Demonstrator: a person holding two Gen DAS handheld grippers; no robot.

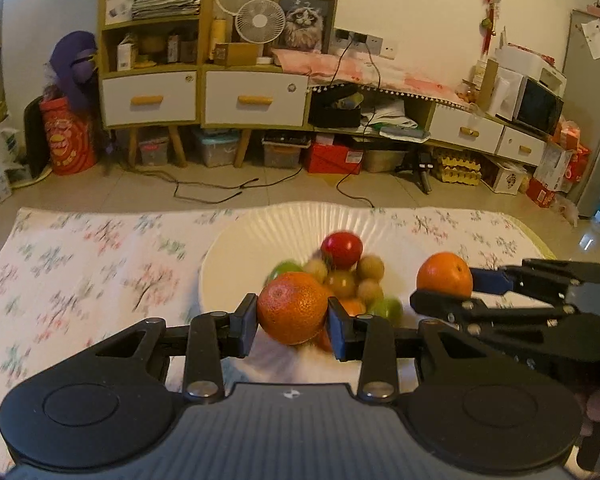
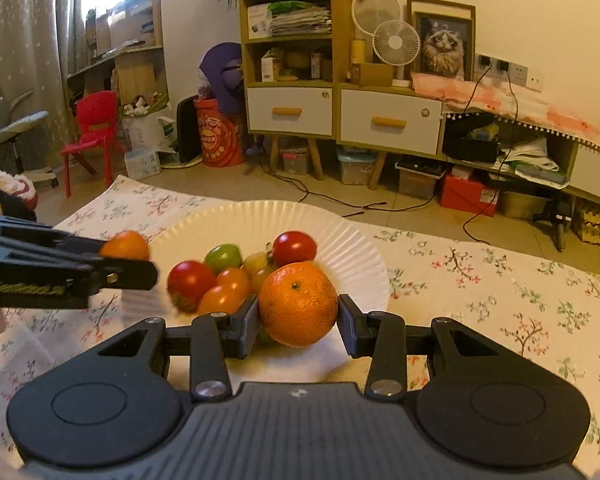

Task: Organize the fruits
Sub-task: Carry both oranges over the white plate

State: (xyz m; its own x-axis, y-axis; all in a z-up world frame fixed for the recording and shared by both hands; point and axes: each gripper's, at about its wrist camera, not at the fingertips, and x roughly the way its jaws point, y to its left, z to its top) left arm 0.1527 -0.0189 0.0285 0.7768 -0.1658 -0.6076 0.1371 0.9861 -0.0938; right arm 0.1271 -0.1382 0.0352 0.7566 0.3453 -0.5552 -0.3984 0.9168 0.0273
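Left wrist view shows the left gripper (image 1: 293,316) with its blue-padded fingers (image 1: 247,322) closed on an orange mandarin (image 1: 293,307), pads pressing it from both sides, held above the near edge of a white fluted plate (image 1: 240,248). On that plate sits a pile of small fruits (image 1: 346,276): a red tomato (image 1: 342,249) on top, yellowish and green ones below, blurred. The plate rests on a counter covered by a floral cloth (image 1: 80,264). At the right of this view the right gripper (image 1: 444,286) reaches in sideways, clamping a second mandarin (image 1: 445,274) beside the plate. From the right wrist view, the right gripper (image 2: 298,316) grips its mandarin (image 2: 298,304) between both fingers (image 2: 246,324), over the plate's (image 2: 260,220) near rim, with red, orange and green tomatoes (image 2: 220,276) heaped just behind. The left gripper (image 2: 128,258) enters from the left edge holding its mandarin (image 2: 125,245), partly hidden and blurred.
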